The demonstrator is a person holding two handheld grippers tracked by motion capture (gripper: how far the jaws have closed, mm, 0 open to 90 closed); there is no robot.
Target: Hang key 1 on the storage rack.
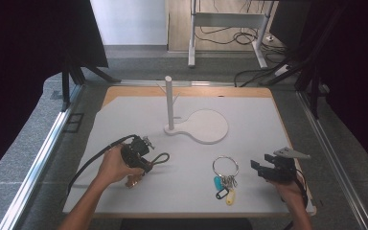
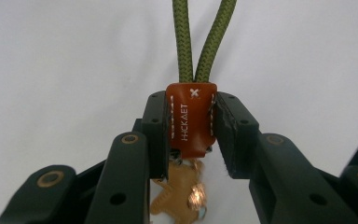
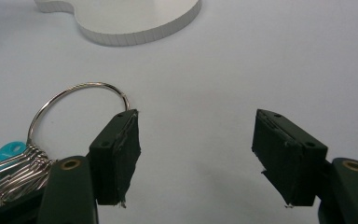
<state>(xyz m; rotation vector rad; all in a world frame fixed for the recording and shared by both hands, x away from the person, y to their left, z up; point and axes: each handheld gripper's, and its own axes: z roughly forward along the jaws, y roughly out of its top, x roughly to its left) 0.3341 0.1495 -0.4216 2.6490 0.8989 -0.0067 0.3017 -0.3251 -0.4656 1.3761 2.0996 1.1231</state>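
At the near left of the white worktop [image 1: 124,191], the left claw [image 1: 146,160] is clamped on the brown leather tab [image 2: 191,119] of a keychain, its two pads pressing the tab's stitched sides, and the green cord loop [image 2: 204,39] runs out beyond the jaw tips toward the right, lying over the worktop. Below the tab a tan leather charm [image 2: 179,198] hangs between the jaws, partly hidden. The step in hand looks like lifting this keychain to hang it on a peg, and to do it well the grip should stay square on the tab so the loop keeps pointing forward and open; a slow, level lift would stop the charm swinging and twisting the cord. At the near right, the right claw [image 1: 261,168] rests with its jaws apart and nothing between them, just right of the key ring [image 1: 225,167], a large metal ring carrying a bunch of small rings and coloured tags [image 1: 223,188] in teal, black and yellow; in the right gripper view the ring's arc [image 3: 81,95] passes behind the left jaw tip. Farther off, at the middle of the worktop, stands the white stand [image 1: 169,103], an upright post with thin side pegs on a rounded flat base [image 1: 206,127]. The loop lies well apart from it, nearer and to the left, so the left hand would need to carry it up and far-right to reach a peg.
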